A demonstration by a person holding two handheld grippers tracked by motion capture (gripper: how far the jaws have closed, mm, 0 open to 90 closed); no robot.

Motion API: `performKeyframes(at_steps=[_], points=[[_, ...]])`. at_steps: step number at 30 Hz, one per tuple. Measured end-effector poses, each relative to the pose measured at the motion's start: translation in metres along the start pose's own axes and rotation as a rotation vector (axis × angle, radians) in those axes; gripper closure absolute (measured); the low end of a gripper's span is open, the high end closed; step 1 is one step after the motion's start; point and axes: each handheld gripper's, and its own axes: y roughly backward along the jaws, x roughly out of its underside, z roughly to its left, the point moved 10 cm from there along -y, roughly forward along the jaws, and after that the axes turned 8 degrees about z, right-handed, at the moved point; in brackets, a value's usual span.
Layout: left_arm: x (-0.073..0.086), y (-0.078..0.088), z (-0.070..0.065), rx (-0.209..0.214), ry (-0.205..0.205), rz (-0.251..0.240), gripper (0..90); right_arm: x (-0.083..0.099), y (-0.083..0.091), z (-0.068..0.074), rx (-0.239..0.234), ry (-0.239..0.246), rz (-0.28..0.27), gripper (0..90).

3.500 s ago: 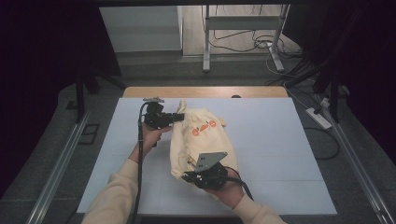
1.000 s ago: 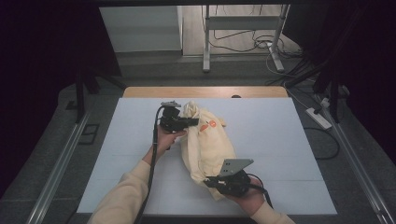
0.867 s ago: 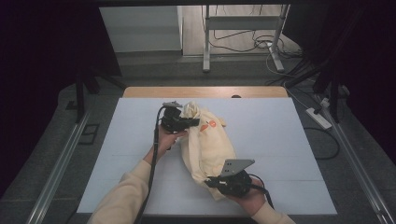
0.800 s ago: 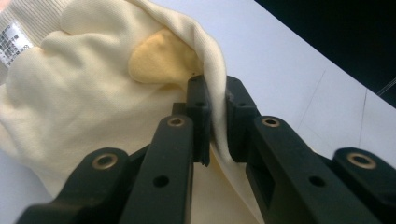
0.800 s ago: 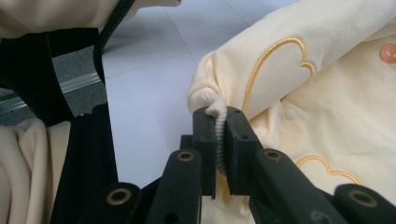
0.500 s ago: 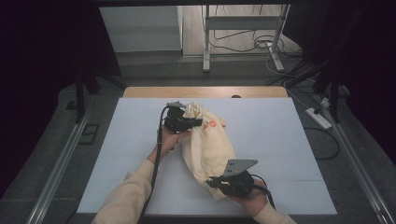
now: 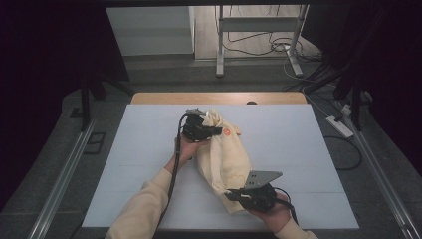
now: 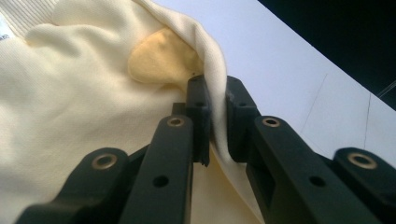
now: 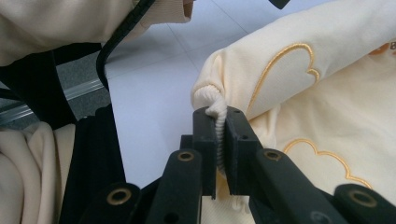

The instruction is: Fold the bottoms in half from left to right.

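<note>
A pale yellow sweatshirt [image 7: 222, 159] with orange embroidery lies bunched on the white table [image 7: 298, 144], stretched between both grippers. My left gripper [image 7: 208, 131] holds its far end, shut on a fold of the fabric [image 8: 215, 100] near an orange patch [image 8: 156, 60]. My right gripper [image 7: 234, 193] is at the near end, shut on the ribbed hem [image 9: 217, 122] of the sweatshirt [image 9: 327, 98], beside gold heart-shaped stitching [image 9: 285, 70].
The white table top has bare room to the left and right of the garment. A wooden strip [image 7: 219, 97] runs along the far edge. Metal rails [image 7: 59, 174] flank the table, and a power strip [image 7: 341, 127] lies on the floor at right.
Both grippers have carried the sweatshirt rightward. The left gripper went right and slightly farther; the right gripper went right and nearer, stretching the garment diagonally.
</note>
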Motion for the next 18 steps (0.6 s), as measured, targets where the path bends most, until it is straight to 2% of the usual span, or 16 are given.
performKeyframes(at_steps=[9, 18], points=[[-0.004, -0.012, -0.006, -0.002, -0.010, 0.017, 82.0, 0.003, 0.006, -0.002, 0.007, -0.011, -0.007, 83.9], [0.000, -0.027, -0.003, -0.005, 0.013, 0.046, 81.8, 0.009, 0.009, -0.007, 0.012, -0.032, -0.002, 83.9]])
